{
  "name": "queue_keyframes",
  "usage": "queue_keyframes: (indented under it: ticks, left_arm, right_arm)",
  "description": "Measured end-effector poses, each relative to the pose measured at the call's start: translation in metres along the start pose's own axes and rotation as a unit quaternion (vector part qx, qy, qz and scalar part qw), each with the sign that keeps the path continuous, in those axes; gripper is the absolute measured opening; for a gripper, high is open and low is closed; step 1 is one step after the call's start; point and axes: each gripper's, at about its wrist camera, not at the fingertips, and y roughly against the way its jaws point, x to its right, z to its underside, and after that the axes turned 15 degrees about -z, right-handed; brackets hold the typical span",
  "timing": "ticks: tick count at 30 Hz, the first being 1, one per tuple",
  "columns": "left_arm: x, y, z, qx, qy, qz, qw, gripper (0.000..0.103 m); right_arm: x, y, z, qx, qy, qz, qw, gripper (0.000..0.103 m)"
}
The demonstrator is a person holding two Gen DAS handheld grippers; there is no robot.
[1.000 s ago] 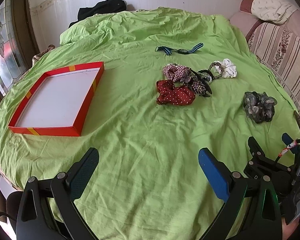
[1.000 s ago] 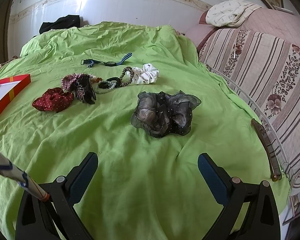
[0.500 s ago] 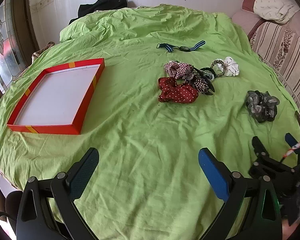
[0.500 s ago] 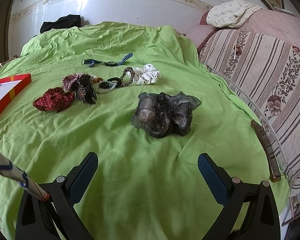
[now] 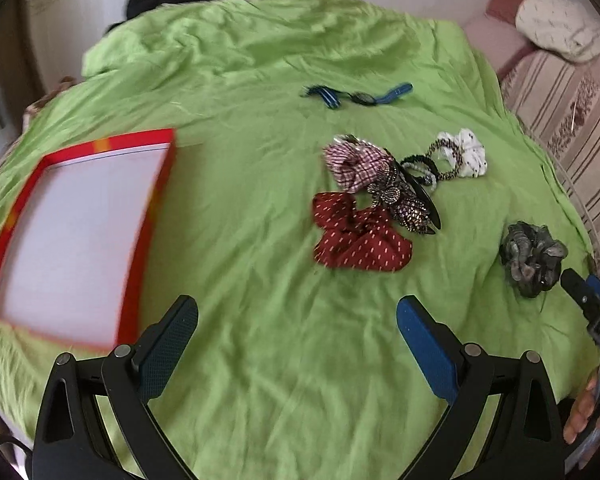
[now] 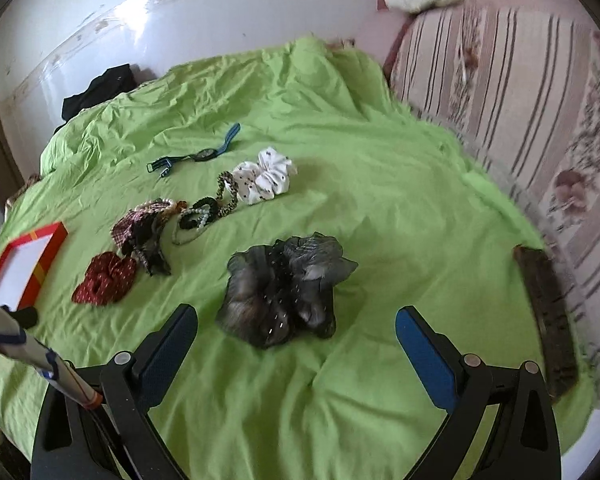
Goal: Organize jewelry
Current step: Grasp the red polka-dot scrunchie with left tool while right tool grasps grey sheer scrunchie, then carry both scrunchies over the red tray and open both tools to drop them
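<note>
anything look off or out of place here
Nothing damaged or spilled. The red box sits empty while the accessories lie loose on the green sheet; the grey scrunchie lies apart from the tangled cluster.

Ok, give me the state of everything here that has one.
Left gripper: open, empty.
Right gripper: open, empty, near grey scrunchie.
Red box: lidless, empty.
Red scrunchie: lying loose.
White scrunchie: lying loose.
Watch: unbuckled, strap laid out.
</note>
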Motion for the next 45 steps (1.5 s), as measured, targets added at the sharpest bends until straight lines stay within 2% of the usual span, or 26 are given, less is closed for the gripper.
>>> queue_keyframes:
  ticks: [5,7,8,10,11,12,13,14,15,18,22,25,29,31,35,40,42,45]
  left_arm:
    - [0.023,-0.036,-0.021,-0.021,-0.027,0.030,0.9990,0.099]
    - [0.030,-0.053,-0.028,-0.039,-0.028,0.045,0.9978,0.099]
    - [0.033,-0.059,-0.029,-0.045,-0.027,0.049,0.9974,0.098]
    - [0.041,-0.070,-0.032,-0.057,-0.028,0.064,0.9960,0.090]
    - [0.046,-0.076,-0.032,-0.067,-0.035,0.069,0.9948,0.077]
    - [0.052,-0.083,-0.032,-0.080,-0.044,0.070,0.9933,0.050]
    - [0.056,-0.087,-0.031,-0.090,-0.049,0.070,0.9923,0.034]
    - [0.058,-0.089,-0.030,-0.091,-0.049,0.062,0.9927,0.024]
    - [0.057,-0.085,-0.030,-0.085,-0.045,0.065,0.9932,0.013]
    - [0.051,-0.069,-0.029,-0.080,-0.043,0.083,0.9924,0.012]
    - [0.028,-0.033,-0.023,-0.057,-0.035,0.100,0.9928,0.012]
    - [-0.004,-0.006,-0.019,-0.040,-0.013,0.113,0.9928,0.012]
    - [-0.064,0.025,-0.016,-0.018,0.027,0.105,0.9939,0.012]
    - [-0.100,0.032,-0.013,-0.012,0.047,0.082,0.9954,0.012]
    - [-0.178,0.036,0.000,-0.009,0.080,0.004,0.9968,0.012]
    - [-0.260,0.008,0.021,-0.051,0.115,-0.079,0.9890,0.012]
    - [-0.282,-0.004,0.028,-0.067,0.123,-0.094,0.9857,0.012]
    - [-0.312,-0.022,0.034,-0.084,0.139,-0.118,0.9797,0.012]
  right_arm:
    - [0.018,-0.031,-0.007,-0.033,-0.032,-0.009,0.999,0.101]
    - [0.020,-0.041,-0.007,-0.044,-0.038,-0.013,0.998,0.096]
    - [0.020,-0.046,-0.007,-0.050,-0.039,-0.013,0.998,0.089]
    - [0.020,-0.054,-0.007,-0.061,-0.041,-0.015,0.997,0.079]
    - [0.020,-0.056,-0.006,-0.064,-0.044,-0.018,0.997,0.069]
    - [0.021,-0.060,-0.006,-0.069,-0.049,-0.023,0.996,0.051]
    - [0.022,-0.062,-0.006,-0.076,-0.054,-0.027,0.995,0.039]
    - [0.023,-0.065,-0.005,-0.085,-0.062,-0.032,0.994,0.025]
    - [0.023,-0.065,-0.006,-0.085,-0.066,-0.035,0.994,0.022]
    - [0.016,-0.054,-0.007,-0.077,-0.061,-0.042,0.994,0.017]
    - [-0.001,-0.034,-0.010,-0.067,-0.044,-0.056,0.995,0.016]
    - [-0.023,-0.017,-0.011,-0.060,-0.021,-0.070,0.996,0.016]
    - [-0.059,-0.005,-0.013,-0.064,0.008,-0.100,0.993,0.016]
    - [-0.081,-0.004,-0.012,-0.072,0.019,-0.122,0.990,0.016]
    - [-0.137,-0.018,-0.011,-0.105,0.041,-0.177,0.978,0.016]
    - [-0.215,-0.049,-0.008,-0.148,0.069,-0.242,0.956,0.016]
    - [-0.250,-0.066,-0.006,-0.167,0.081,-0.271,0.945,0.016]
    - [-0.303,-0.095,0.001,-0.190,0.106,-0.291,0.932,0.016]
